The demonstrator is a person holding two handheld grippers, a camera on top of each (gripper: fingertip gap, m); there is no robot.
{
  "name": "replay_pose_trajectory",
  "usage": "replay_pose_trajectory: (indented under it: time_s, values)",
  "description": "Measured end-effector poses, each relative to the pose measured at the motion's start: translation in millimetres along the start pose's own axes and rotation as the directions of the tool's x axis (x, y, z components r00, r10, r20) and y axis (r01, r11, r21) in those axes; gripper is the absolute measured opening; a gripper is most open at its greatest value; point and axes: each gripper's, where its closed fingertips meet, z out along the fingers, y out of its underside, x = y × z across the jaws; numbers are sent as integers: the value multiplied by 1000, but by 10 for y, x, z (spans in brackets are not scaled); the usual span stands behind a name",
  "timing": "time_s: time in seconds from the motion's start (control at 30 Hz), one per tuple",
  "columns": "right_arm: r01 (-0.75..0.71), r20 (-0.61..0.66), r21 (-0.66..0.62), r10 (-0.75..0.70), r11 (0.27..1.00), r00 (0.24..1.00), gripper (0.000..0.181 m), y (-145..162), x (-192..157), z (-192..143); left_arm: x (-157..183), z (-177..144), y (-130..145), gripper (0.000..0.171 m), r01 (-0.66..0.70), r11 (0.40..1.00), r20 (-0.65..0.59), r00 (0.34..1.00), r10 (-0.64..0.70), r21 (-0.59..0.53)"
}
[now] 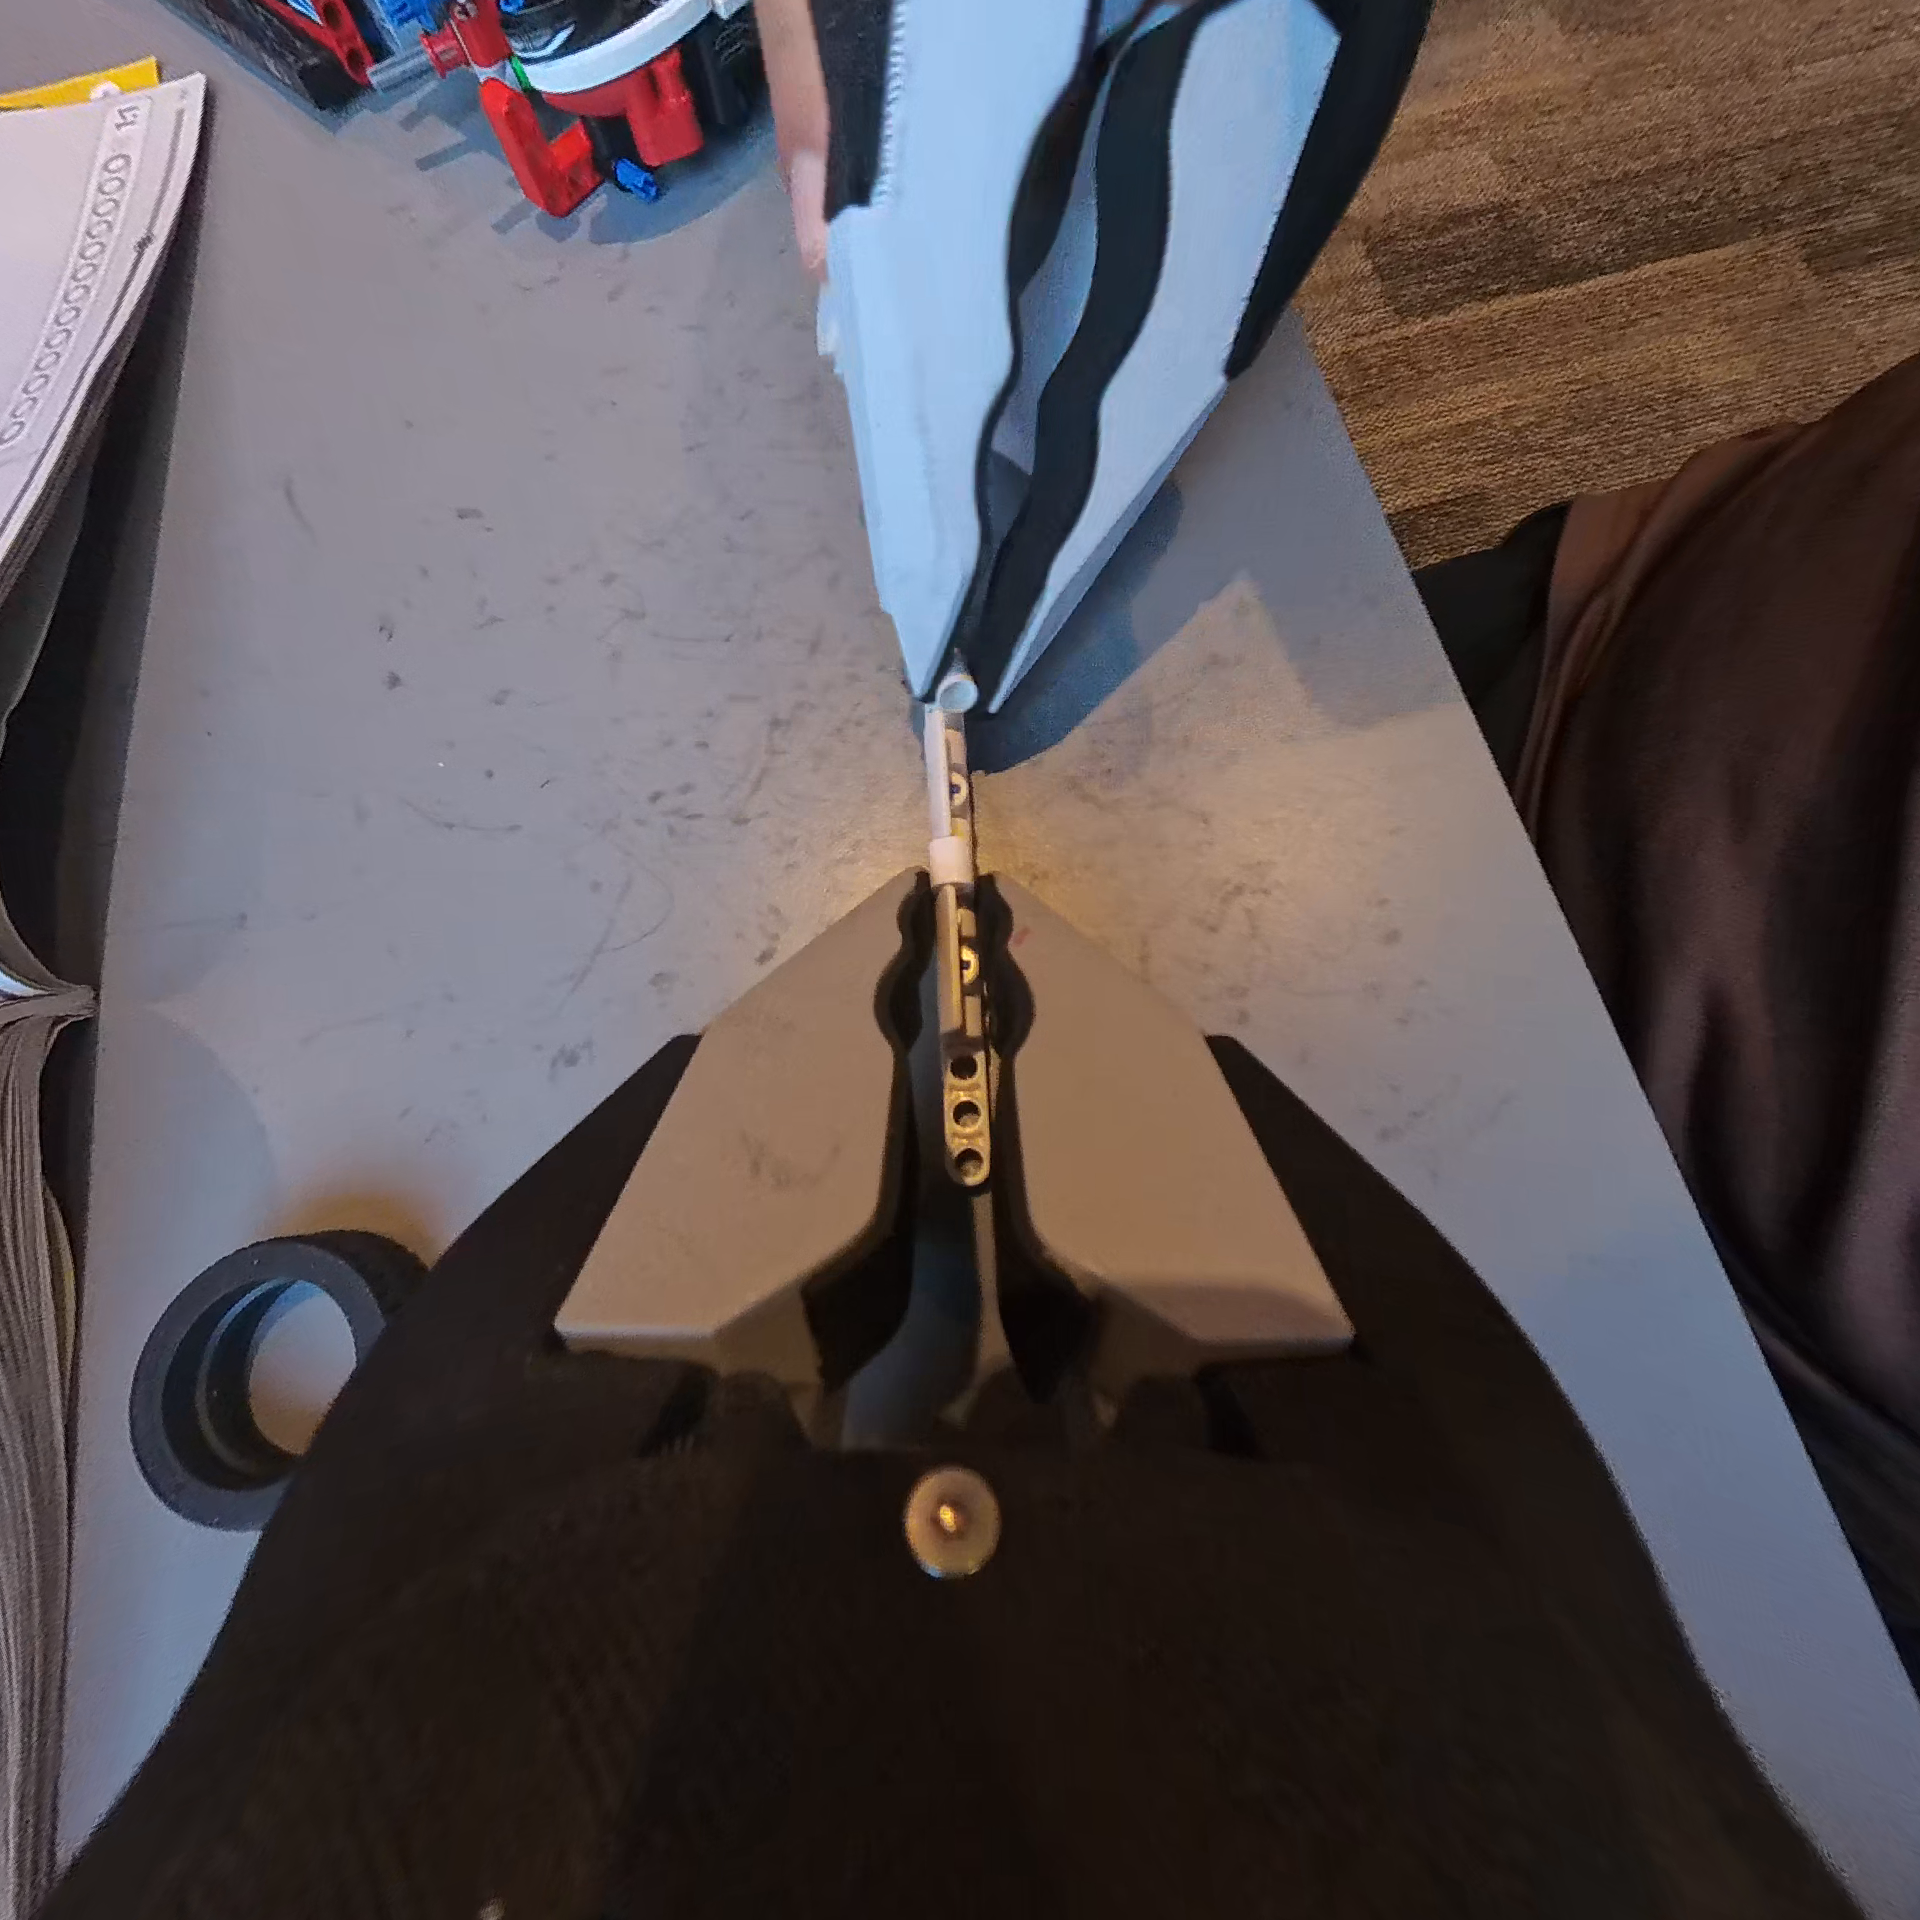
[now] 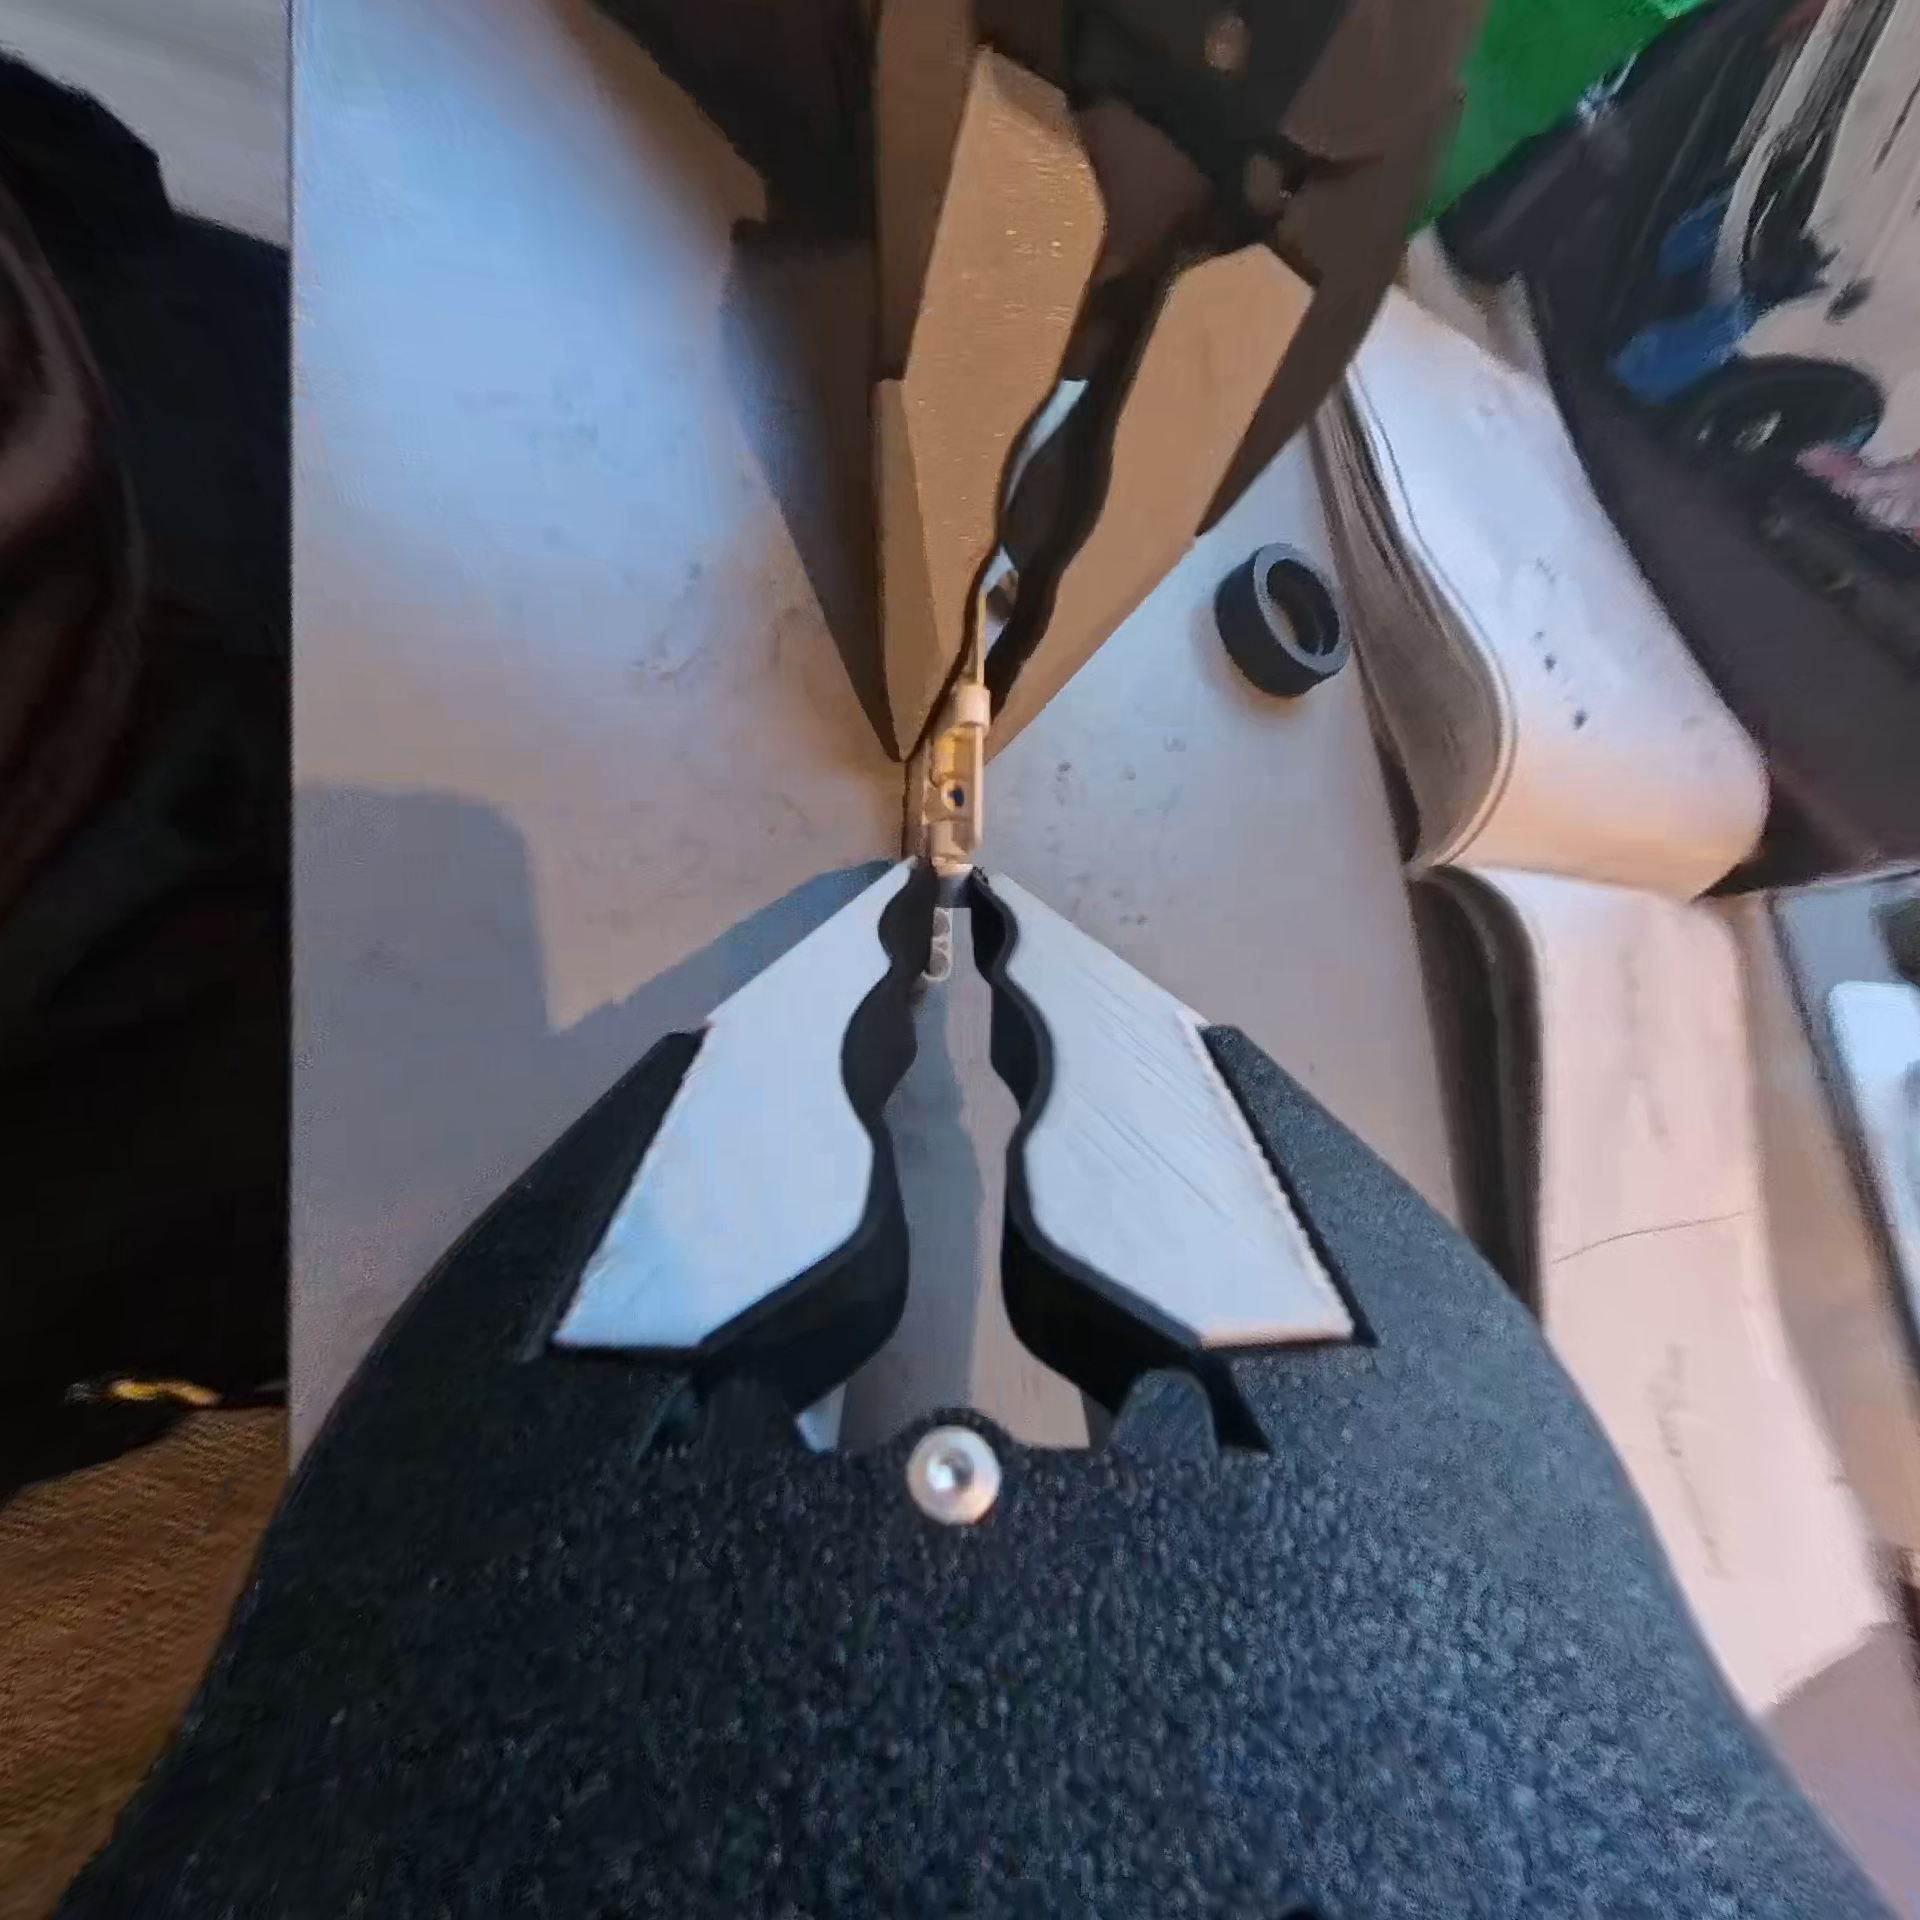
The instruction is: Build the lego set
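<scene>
The likeliest slip is the small assembly twisting or popping apart between the two tools: both pinch it only at their very tips, so any sideways push or uneven pull from either hand could bend the joint, knock it out of line or drop it onto the worktop (image 1: 520,540).

The left gripper (image 1: 954,883) is closed on a thin grey beam (image 1: 964,1081) with a row of holes, which runs back between its fingers; the beam's front end joins a slim white piece (image 1: 948,790) that sticks out ahead. The right gripper (image 2: 943,878) is nearly closed too, its tips clamped on the far end of that same white piece, so the two tools meet nose to nose just above the worktop with the part bridging them.

A black tyre (image 1: 255,1382) lies on the worktop beside the left gripper, untouched. The partly built red, white and blue model (image 1: 582,104) stands well apart at the far edge, and an open instruction booklet (image 1: 73,343) lies at the left side.
</scene>
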Motion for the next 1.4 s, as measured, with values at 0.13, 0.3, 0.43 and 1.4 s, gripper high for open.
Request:
replay_pose_trajectory:
  time_s: [0.13, 0.3, 0.43, 1.4]
  values:
    - [63, 11, -46, -62, 997, 998, 7, 6, 3, 3, -2, 1, -1, 6, 2, 1000, -1, 1000, -2, 0]
    - [157, -10, -85, -159, 984, 987, 7, 5, 10, 13, -5, 2, 0, 6, -4, 1000, 7, 1000, 4, -1]
    - [-39, 81, -72, 45, 997, 996, 7, 5, -3, 22, -6, 3, -1, 6, -4, 1000, 7, 1000, 4, -2]
    - [-243, 264, -183, 286, 953, 921, 7, 48, 0, 23, -13, 8, -5, 5, 11, 1000, 6, 1000, -11, 1]
